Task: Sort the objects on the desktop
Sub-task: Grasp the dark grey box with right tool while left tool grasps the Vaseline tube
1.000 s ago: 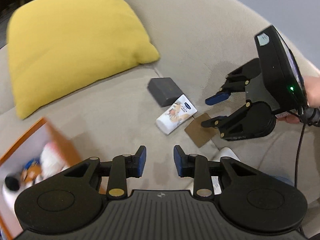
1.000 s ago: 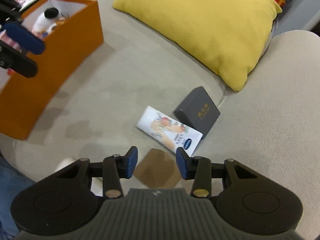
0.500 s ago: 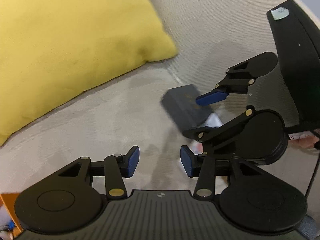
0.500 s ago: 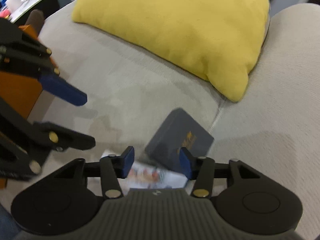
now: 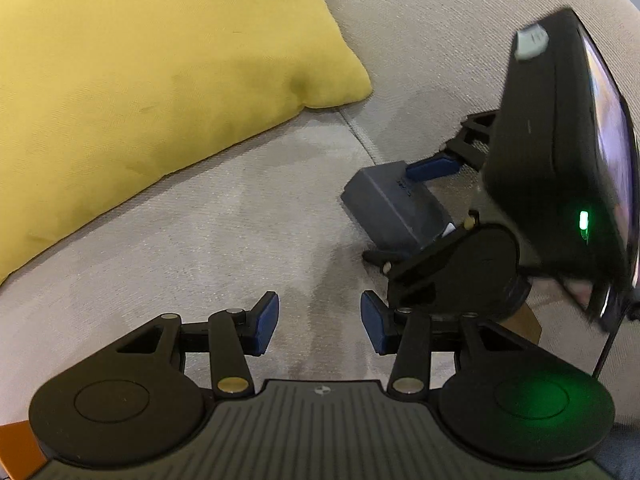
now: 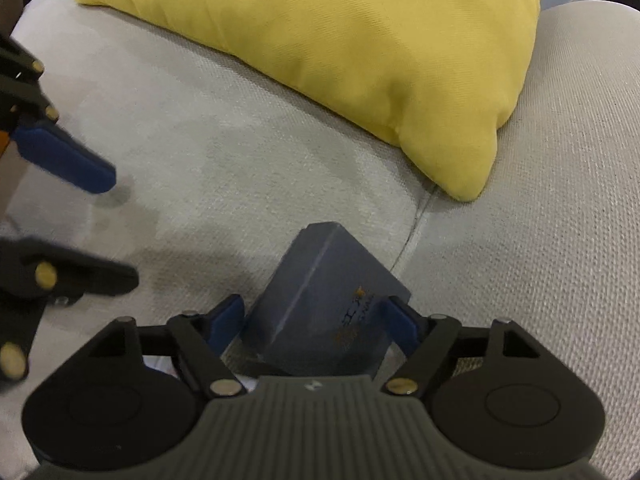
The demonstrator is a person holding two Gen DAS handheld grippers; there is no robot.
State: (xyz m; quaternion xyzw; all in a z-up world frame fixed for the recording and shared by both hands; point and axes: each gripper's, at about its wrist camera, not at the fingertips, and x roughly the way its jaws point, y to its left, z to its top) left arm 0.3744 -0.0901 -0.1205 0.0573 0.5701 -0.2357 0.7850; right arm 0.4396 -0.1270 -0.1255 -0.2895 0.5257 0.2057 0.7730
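A dark grey box [image 6: 320,296] lies on the beige sofa seat [image 6: 200,160], close to the seam. My right gripper [image 6: 314,316] points steeply down over it; its jaws are opening and stand on either side of the box, with a gap at the left pad. In the left wrist view the same box [image 5: 388,208] sits between the right gripper's fingers [image 5: 432,168]. My left gripper [image 5: 318,320] is open over bare fabric, nothing between its pads. A sliver of the white tube [image 5: 449,230] shows behind the box.
A large yellow pillow [image 6: 360,40] leans on the sofa back just beyond the box. A brown cardboard piece [image 5: 528,320] lies under the right gripper's body. A corner of the orange box [image 5: 16,448] shows at the lower left.
Both grippers came down toward the seat and closer to the dark box. The right gripper's jaws widened and now straddle the box. The left jaws widened too; the orange box slid almost out of view.
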